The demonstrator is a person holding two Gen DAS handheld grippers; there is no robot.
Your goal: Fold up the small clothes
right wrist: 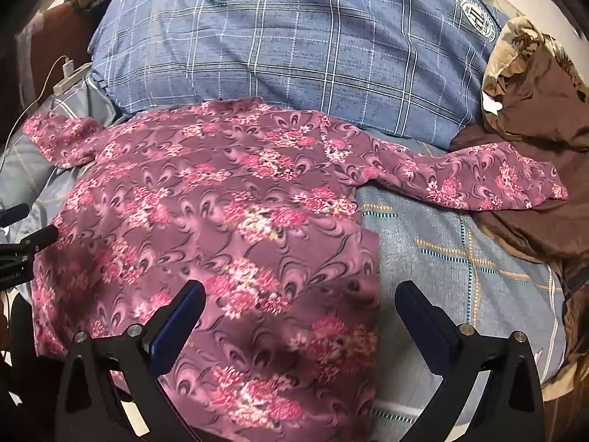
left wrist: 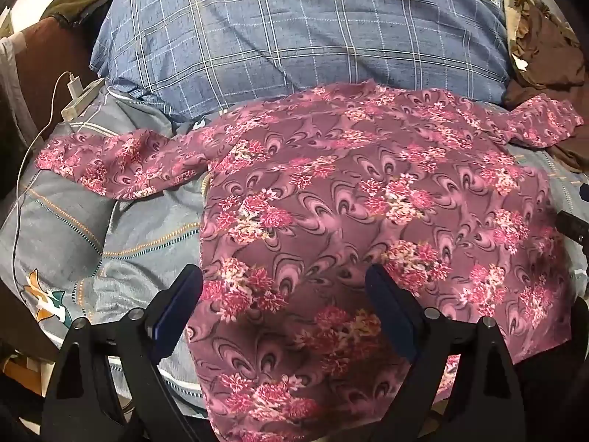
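Note:
A small pink-and-mauve flowered top (left wrist: 349, 202) lies spread flat on the bed, both sleeves stretched out to the sides. My left gripper (left wrist: 285, 280) hovers open above its lower left hem, nothing between the fingers. In the right wrist view the same top (right wrist: 221, 213) fills the left half, its right sleeve (right wrist: 478, 180) reaching over brown cloth. My right gripper (right wrist: 300, 294) hangs open over the top's lower right edge, holding nothing. The left gripper's fingertips (right wrist: 36, 235) show at that view's left border; the right gripper's fingertips (left wrist: 570, 221) show at the left wrist view's right border.
A big blue checked pillow (left wrist: 302, 37) lies behind the top. Grey-blue bedsheet (right wrist: 460, 258) covers the bed. A brown garment (right wrist: 533, 129) is heaped at the right. A white charger and cable (left wrist: 79, 99) rest at the left edge, near dark cloth (left wrist: 81, 0).

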